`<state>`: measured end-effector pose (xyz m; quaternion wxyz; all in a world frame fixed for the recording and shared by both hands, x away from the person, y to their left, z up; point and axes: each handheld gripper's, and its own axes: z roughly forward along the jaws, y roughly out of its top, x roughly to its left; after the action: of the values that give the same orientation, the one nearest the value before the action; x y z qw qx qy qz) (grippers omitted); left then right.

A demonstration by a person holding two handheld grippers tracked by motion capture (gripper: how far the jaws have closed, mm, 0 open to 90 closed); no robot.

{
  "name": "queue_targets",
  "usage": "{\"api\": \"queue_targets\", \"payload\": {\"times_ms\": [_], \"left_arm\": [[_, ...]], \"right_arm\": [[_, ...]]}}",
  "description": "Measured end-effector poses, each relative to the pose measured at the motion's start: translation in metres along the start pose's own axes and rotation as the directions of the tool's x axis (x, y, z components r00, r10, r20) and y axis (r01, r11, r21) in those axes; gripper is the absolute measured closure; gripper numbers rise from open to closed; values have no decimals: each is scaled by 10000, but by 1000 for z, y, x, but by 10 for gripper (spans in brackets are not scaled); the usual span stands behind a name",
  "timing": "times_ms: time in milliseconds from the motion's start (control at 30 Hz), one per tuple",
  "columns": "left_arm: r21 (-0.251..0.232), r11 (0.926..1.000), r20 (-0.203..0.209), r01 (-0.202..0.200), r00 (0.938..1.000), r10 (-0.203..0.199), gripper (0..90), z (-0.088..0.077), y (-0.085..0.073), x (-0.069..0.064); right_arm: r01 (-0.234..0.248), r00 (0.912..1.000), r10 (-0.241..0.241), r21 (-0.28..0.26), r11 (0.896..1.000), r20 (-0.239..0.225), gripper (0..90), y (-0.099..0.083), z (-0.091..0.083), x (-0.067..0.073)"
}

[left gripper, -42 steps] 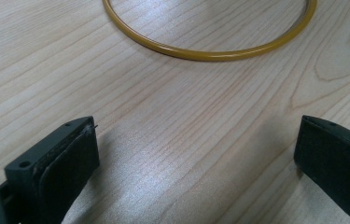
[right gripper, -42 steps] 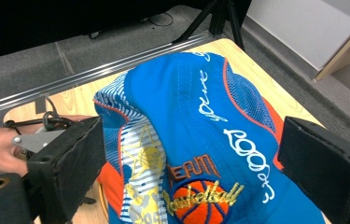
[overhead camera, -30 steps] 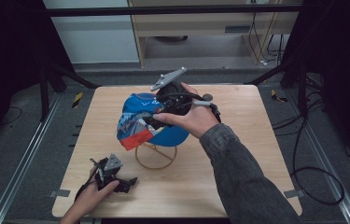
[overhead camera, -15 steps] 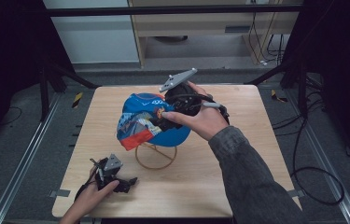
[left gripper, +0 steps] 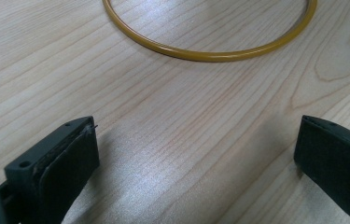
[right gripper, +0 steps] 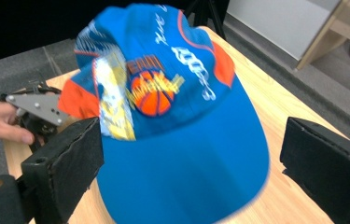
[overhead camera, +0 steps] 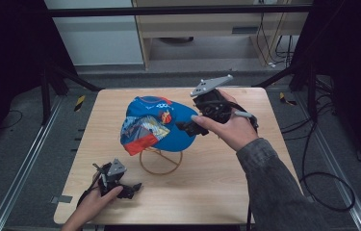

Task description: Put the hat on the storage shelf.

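Note:
A blue baseball cap [overhead camera: 161, 122] with orange panels and a basketball logo sits on a gold wire stand [overhead camera: 161, 161] at the table's middle. My right gripper [overhead camera: 188, 129] hovers just right of the cap's brim, open. In the right gripper view its jaws [right gripper: 191, 158] stand wide apart on either side of the cap [right gripper: 177, 126], not touching it. My left gripper [overhead camera: 131, 188] rests low near the front left edge, open and holding nothing. In the left gripper view its jaws [left gripper: 196, 154] face the stand's round gold base [left gripper: 210, 55] across bare wood.
The wooden table [overhead camera: 216, 192] has bare room at the front right and back. Metal rails run along the floor on both sides, and cables [overhead camera: 322, 178] lie on the floor at the right. A shelf unit stands behind the table.
My right gripper has drawn back to the right, from over the cap to just off its brim. The cap stays on the stand. The left gripper has not moved.

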<state>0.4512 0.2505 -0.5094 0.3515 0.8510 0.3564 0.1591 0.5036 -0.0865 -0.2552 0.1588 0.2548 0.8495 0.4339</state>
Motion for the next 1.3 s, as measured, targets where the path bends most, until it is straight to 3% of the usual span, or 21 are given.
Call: {"api": "queue_targets", "payload": {"times_ms": [300,967,1233,1300], "left_arm": [[-7,10000,1,3,10000,-3,0,0,0,0],[-6,10000,2,30,10000,-30,0,0,0,-1],[32,10000,2,-1,10000,0,0,0,0,-1],[31,10000,3,1,10000,-1,0,0,0,-1]], "right_arm": [[-503,9981,500,88,9987,359,67,-25,-15,-16],[-899,9921,887,93,9959,889,74,-57,-38,-26],[-1254,9805,1260,-136,9920,1511,102,-85,-48,-37],[-1302,9803,1323,-240,9912,1470,106,-93,-48,-38]]}}
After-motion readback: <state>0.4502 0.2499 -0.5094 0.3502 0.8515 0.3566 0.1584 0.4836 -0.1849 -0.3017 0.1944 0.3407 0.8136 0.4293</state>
